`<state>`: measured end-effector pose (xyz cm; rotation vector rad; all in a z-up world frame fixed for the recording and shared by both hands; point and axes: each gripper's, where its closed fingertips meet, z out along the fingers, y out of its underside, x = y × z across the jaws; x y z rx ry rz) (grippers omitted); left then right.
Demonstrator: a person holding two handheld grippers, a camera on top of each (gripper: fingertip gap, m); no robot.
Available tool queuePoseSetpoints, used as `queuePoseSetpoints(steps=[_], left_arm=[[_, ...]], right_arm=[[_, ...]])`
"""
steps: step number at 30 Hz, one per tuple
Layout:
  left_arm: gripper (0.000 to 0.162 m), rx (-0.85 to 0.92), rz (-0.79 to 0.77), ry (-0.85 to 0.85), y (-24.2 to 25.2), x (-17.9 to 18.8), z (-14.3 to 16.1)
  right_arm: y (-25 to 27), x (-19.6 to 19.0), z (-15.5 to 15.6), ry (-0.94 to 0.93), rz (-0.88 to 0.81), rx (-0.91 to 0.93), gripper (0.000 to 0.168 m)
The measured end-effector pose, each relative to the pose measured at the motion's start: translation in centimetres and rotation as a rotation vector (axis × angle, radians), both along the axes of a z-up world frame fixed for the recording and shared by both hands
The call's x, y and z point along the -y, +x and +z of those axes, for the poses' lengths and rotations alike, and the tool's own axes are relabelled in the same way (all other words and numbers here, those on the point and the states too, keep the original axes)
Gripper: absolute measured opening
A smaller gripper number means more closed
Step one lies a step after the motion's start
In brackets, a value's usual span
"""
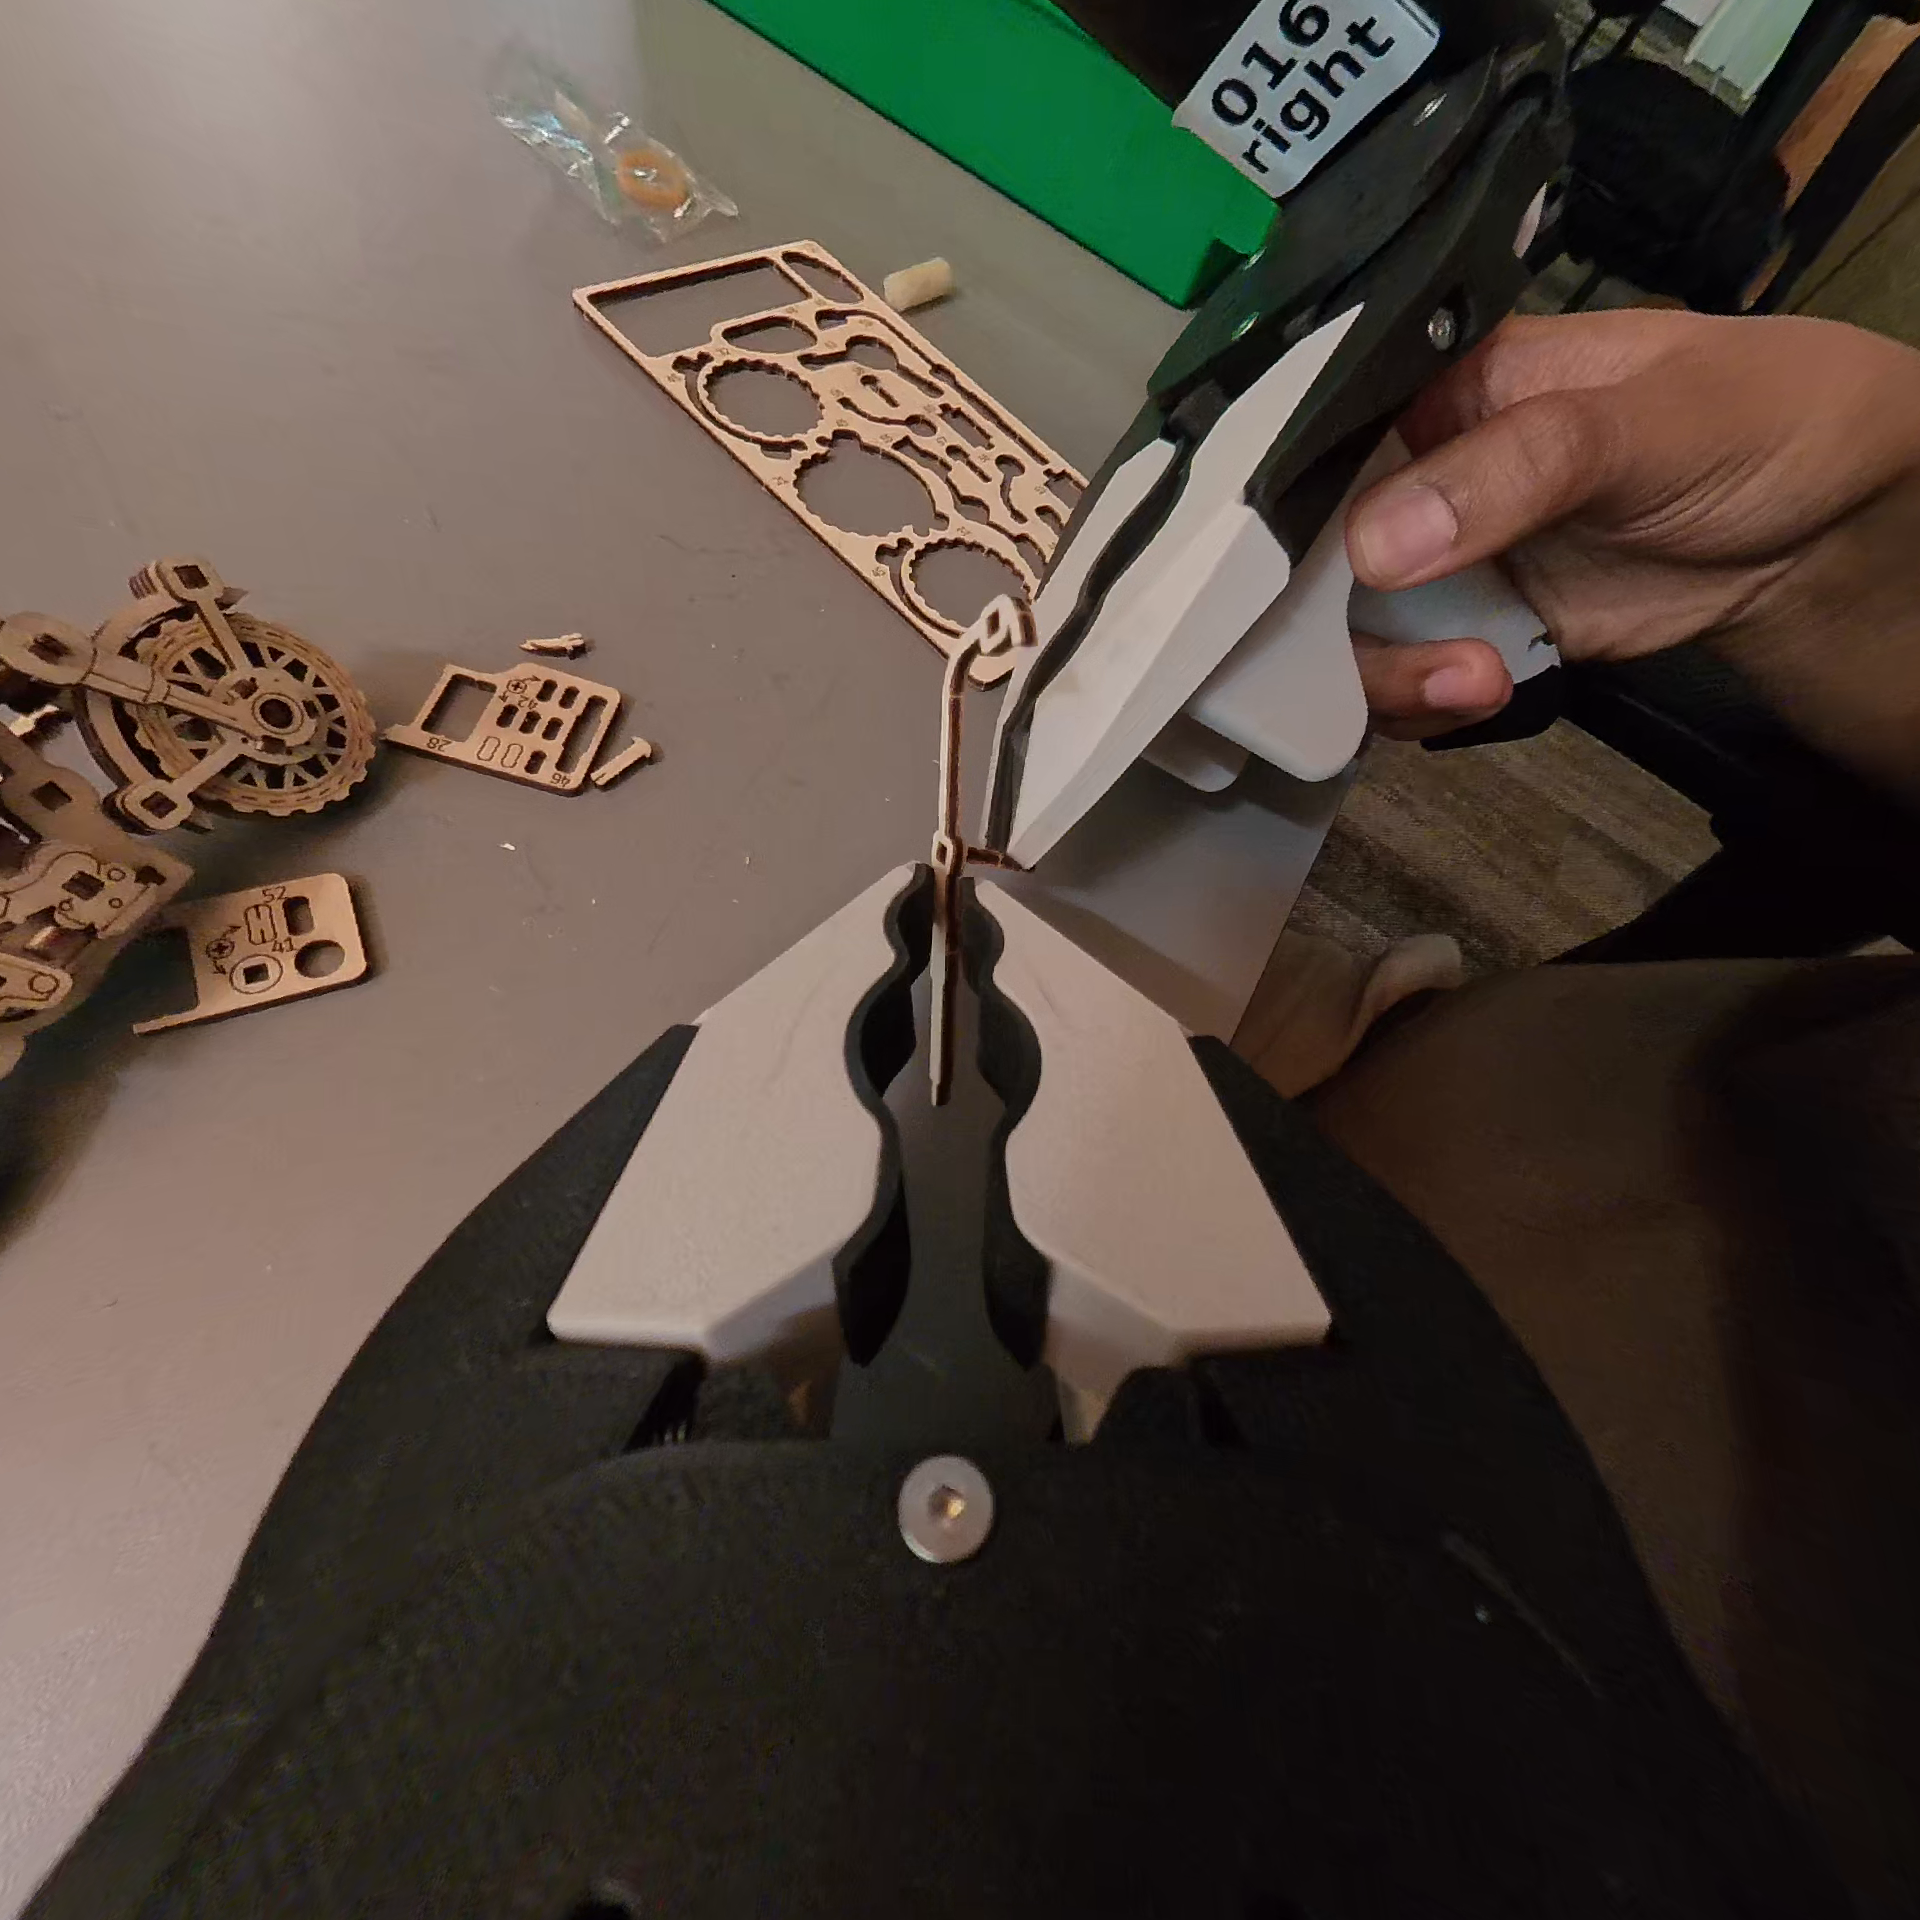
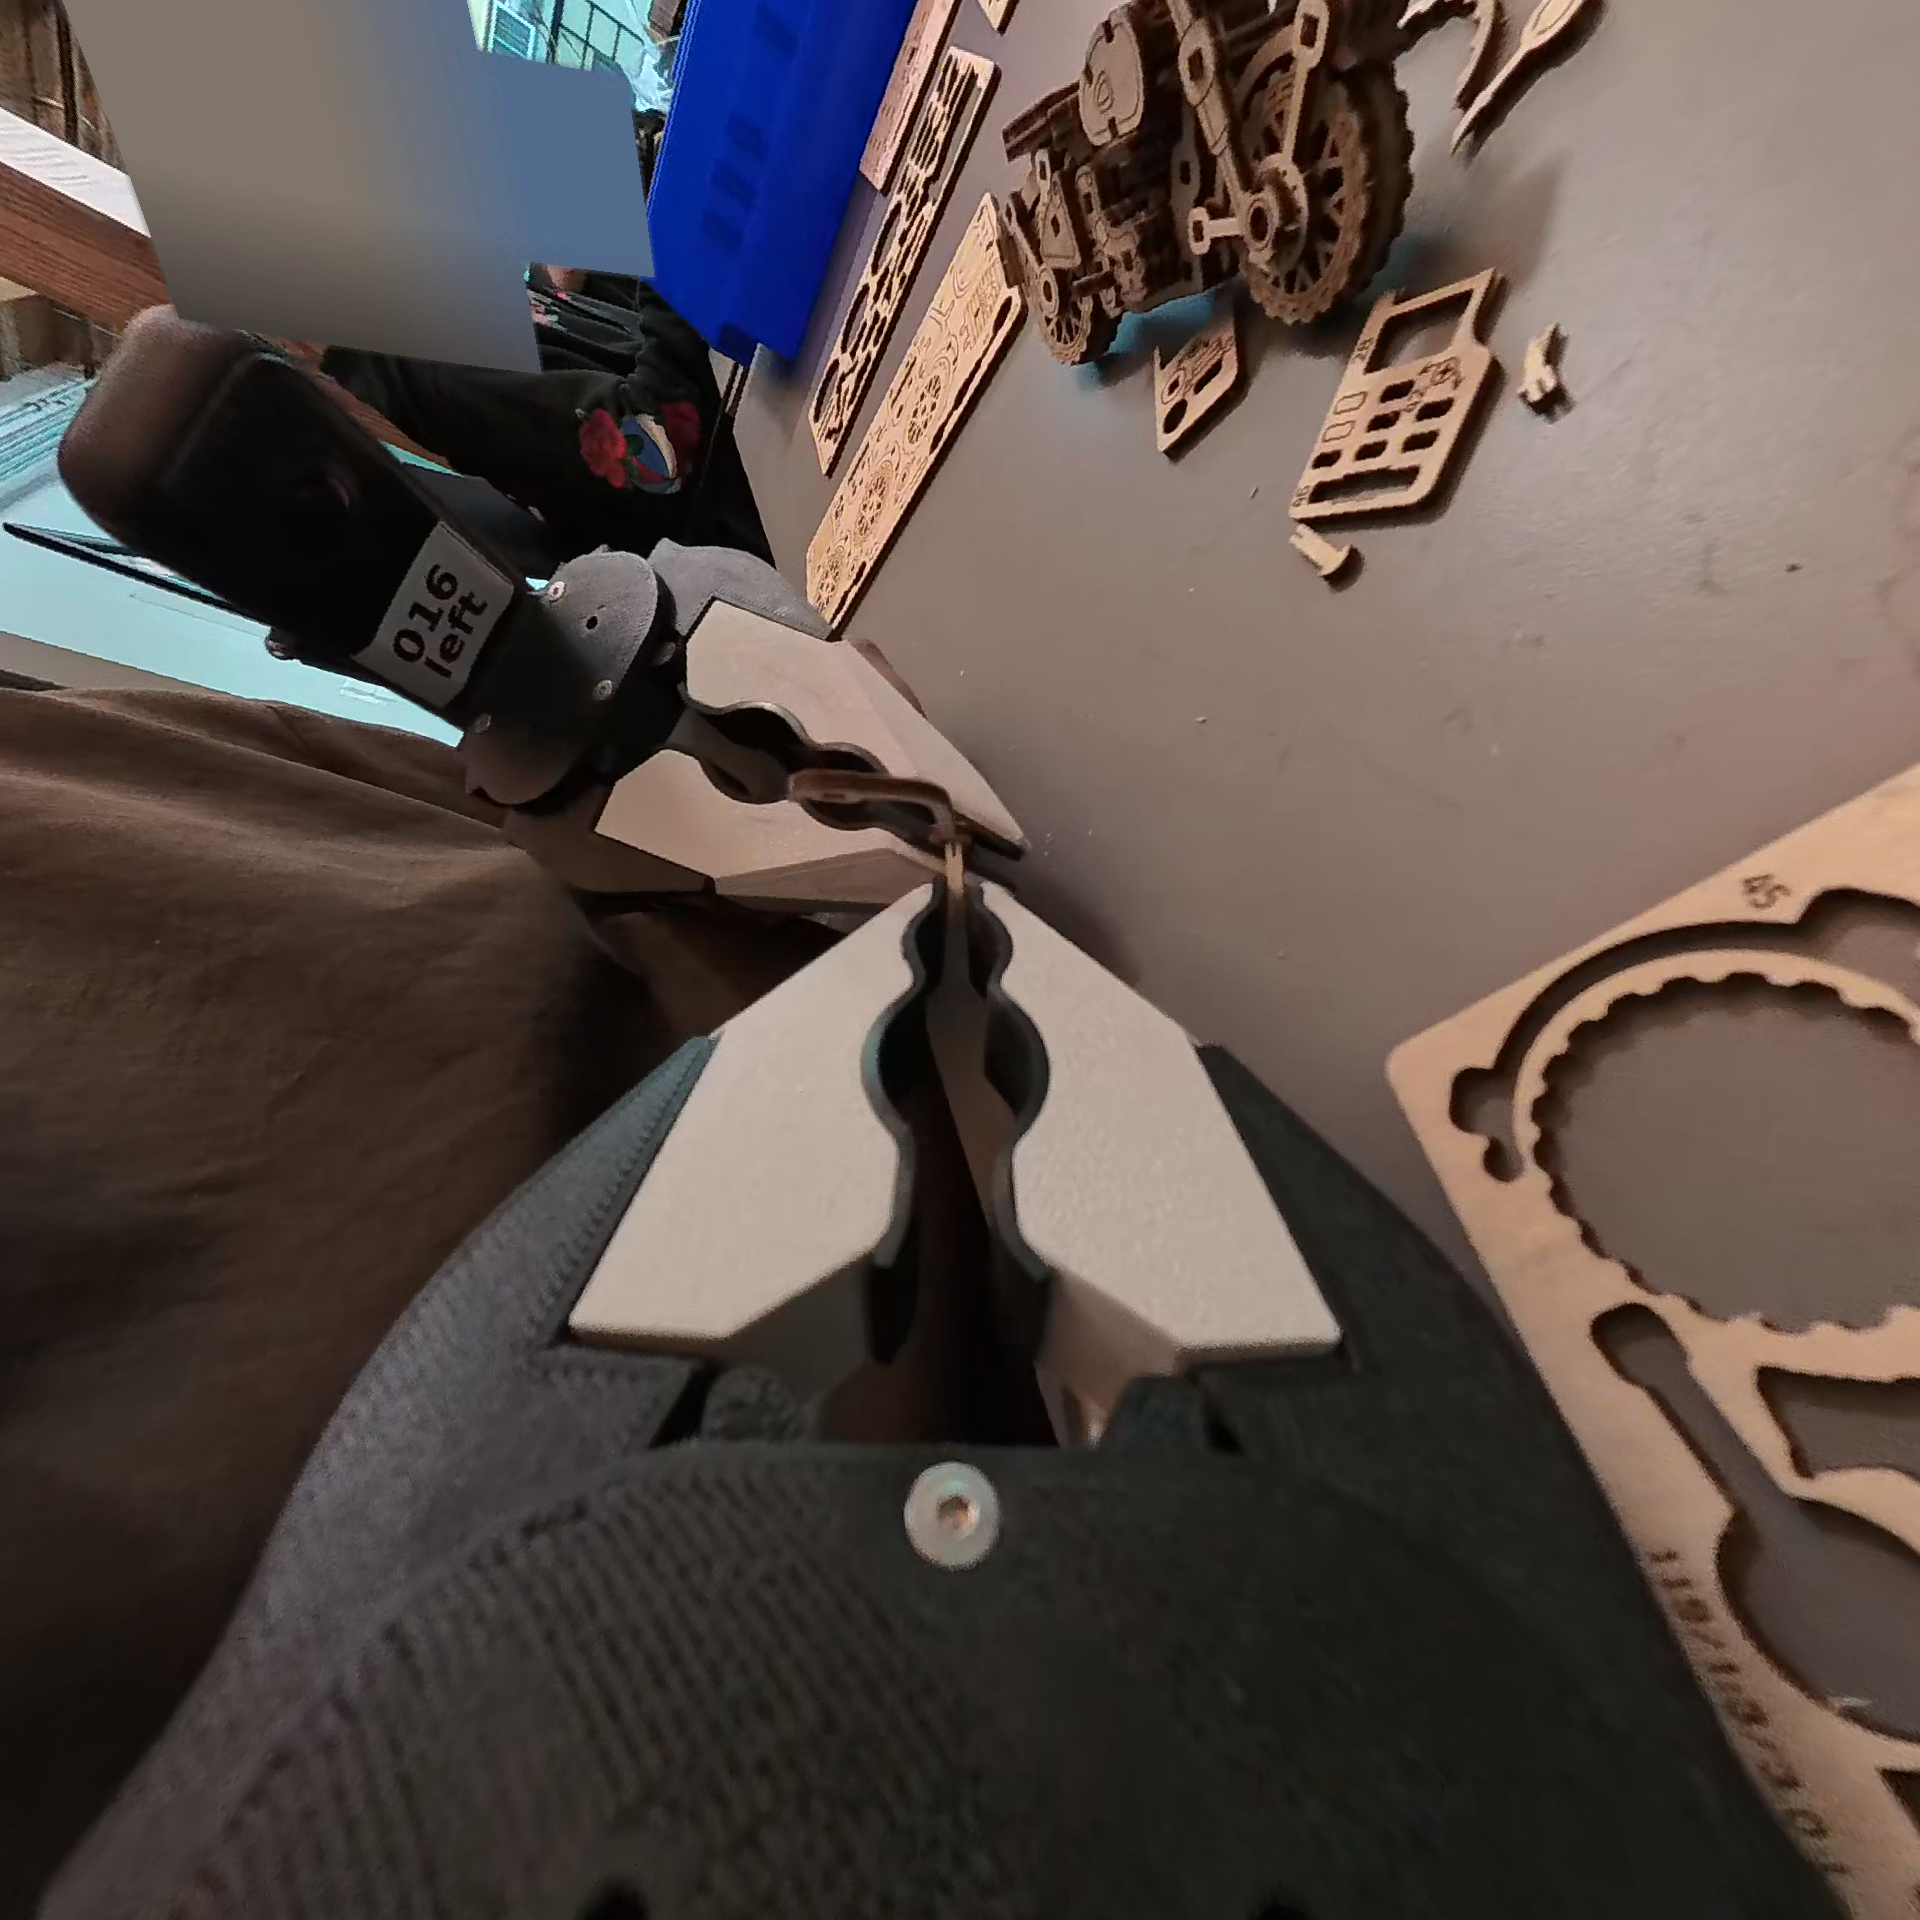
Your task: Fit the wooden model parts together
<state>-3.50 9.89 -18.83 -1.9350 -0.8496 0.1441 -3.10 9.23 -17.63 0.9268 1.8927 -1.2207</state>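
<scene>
My left gripper [image 1: 943,888] is shut on a thin wooden strip [image 1: 948,748] with a hooked top and holds it upright above the table's edge. My right gripper [image 1: 995,844], held by a hand [image 1: 1621,499], comes in from the upper right, shut on a small wooden peg [image 1: 982,856]. The peg touches a small square hole low on the strip. In the right wrist view my right gripper [image 2: 954,899] pinches the peg [image 2: 954,864] against the strip [image 2: 862,788], which lies in the left gripper [image 2: 966,831]. A partly built wooden model [image 1: 208,717] [image 2: 1216,177] stands on the grey table [image 1: 416,416].
A punched-out wooden sheet [image 1: 862,436] [image 2: 1714,1247] lies near the right gripper. Two small part sheets [image 1: 509,727] [image 1: 270,945] and loose bits lie by the model. A plastic bag [image 1: 613,156] and a green bin [image 1: 997,114] stand farther back. A blue bin [image 2: 769,166] and more sheets [image 2: 914,395] lie beyond. Left and right tips are no more than a few centimetres apart.
</scene>
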Motion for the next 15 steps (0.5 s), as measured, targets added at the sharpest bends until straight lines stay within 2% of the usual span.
queuePoseSetpoints(steps=[15], left_arm=[[0.0,-0.005,-0.022,-0.016,0.28,-0.07,-0.15]], right_arm=[[-0.1,-0.18,0.27,-0.056,-0.005,0.079,0.002]])
